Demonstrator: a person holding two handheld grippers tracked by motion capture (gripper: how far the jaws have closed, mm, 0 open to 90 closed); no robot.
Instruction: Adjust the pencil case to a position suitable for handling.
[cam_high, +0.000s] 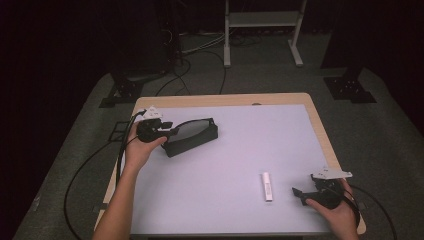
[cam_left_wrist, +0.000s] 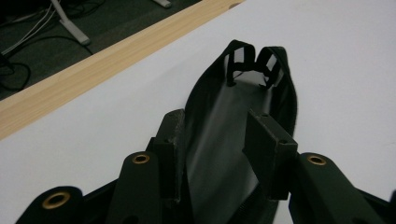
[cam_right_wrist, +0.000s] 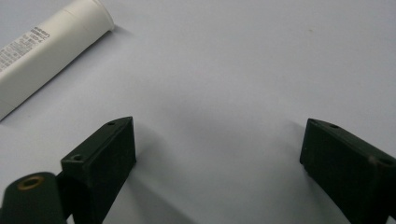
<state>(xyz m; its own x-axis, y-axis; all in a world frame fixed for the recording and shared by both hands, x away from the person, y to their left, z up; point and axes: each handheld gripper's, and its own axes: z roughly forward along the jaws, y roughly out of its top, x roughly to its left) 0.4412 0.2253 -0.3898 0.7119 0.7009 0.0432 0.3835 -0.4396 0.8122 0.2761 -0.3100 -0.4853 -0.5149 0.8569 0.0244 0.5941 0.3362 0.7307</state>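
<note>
A black pouch (cam_high: 192, 135) with a grey lining lies open-topped on the white mat (cam_high: 260, 135) at the back left. My left gripper (cam_high: 172, 134) holds its near end. In the left gripper view the two jaws straddle the pouch (cam_left_wrist: 217, 107), a pad against each side wall, with two small loops at its far end. A white tube (cam_high: 267, 186) lies on the mat toward the front right. My right gripper (cam_high: 304, 187) rests just right of it, jaws wide apart and empty. The right gripper view has the tube (cam_right_wrist: 46, 42) at upper left, beyond my right gripper (cam_right_wrist: 217, 149).
The mat covers a wooden table whose edge (cam_high: 225, 98) shows along the back and sides. Cables trail over the dark floor at the left and behind. A white metal stand (cam_high: 262, 30) is on the floor beyond the table.
</note>
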